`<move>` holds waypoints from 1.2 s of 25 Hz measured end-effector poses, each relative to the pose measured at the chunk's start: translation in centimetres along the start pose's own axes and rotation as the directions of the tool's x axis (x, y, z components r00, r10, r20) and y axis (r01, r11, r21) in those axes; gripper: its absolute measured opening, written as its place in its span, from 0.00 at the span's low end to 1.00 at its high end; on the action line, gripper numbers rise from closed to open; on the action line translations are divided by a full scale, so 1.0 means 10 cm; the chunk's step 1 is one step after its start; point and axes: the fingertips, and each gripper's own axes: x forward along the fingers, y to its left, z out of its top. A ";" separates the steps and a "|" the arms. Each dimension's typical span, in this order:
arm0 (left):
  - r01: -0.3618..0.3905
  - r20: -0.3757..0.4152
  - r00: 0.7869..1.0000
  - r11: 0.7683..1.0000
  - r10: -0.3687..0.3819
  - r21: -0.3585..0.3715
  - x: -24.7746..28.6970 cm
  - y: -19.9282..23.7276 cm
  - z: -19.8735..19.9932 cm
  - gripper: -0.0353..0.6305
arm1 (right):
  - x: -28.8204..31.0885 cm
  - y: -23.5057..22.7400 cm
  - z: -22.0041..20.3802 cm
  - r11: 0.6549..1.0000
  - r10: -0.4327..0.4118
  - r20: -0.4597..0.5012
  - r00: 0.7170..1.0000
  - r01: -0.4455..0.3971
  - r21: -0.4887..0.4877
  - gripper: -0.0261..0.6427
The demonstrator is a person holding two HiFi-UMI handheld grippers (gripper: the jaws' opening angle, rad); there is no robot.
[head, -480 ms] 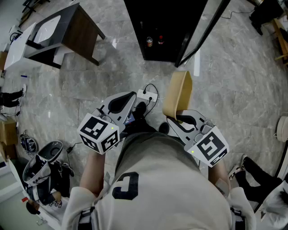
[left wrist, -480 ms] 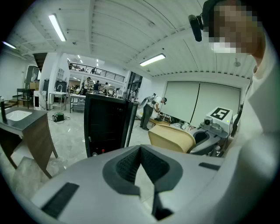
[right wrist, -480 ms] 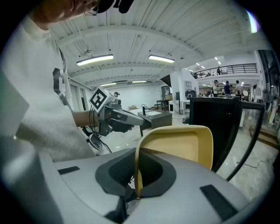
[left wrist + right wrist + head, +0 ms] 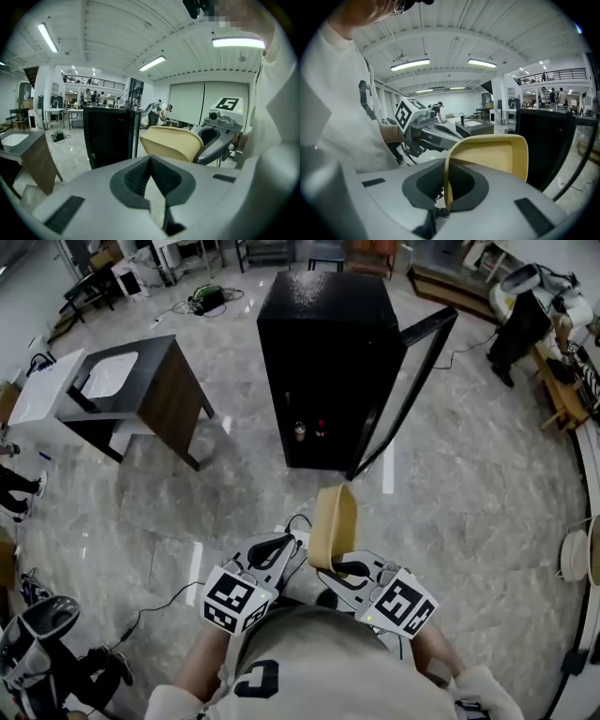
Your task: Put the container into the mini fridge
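The tan container (image 4: 335, 526) stands on edge in front of me, and my right gripper (image 4: 339, 566) is shut on its rim. In the right gripper view the rim (image 4: 492, 157) runs between the pads of the right gripper (image 4: 446, 187). My left gripper (image 4: 281, 551) sits just left of it, jaws together with nothing held. The left gripper view shows its own closed jaws (image 4: 152, 185) and the container (image 4: 171, 143) to the right. The black mini fridge (image 4: 328, 362) stands ahead on the floor with its door (image 4: 405, 390) swung open; two small bottles (image 4: 300, 431) stand inside.
A dark table with a white top (image 4: 122, 399) stands to the left of the fridge. Cables (image 4: 298, 519) lie on the marble floor near my feet. Equipment (image 4: 37, 643) sits at the lower left, furniture (image 4: 553, 343) along the right.
The head view has lifted, so the whole fridge and its door now show. Both grippers sit lower in the picture, and the right one still holds the container.
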 end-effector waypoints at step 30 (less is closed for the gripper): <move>0.263 0.080 0.963 0.962 -0.257 -0.075 -0.43 1.56 0.25 0.12 | 1.39 -0.18 1.11 0.987 -0.158 -0.060 0.986 0.156 -0.045 0.08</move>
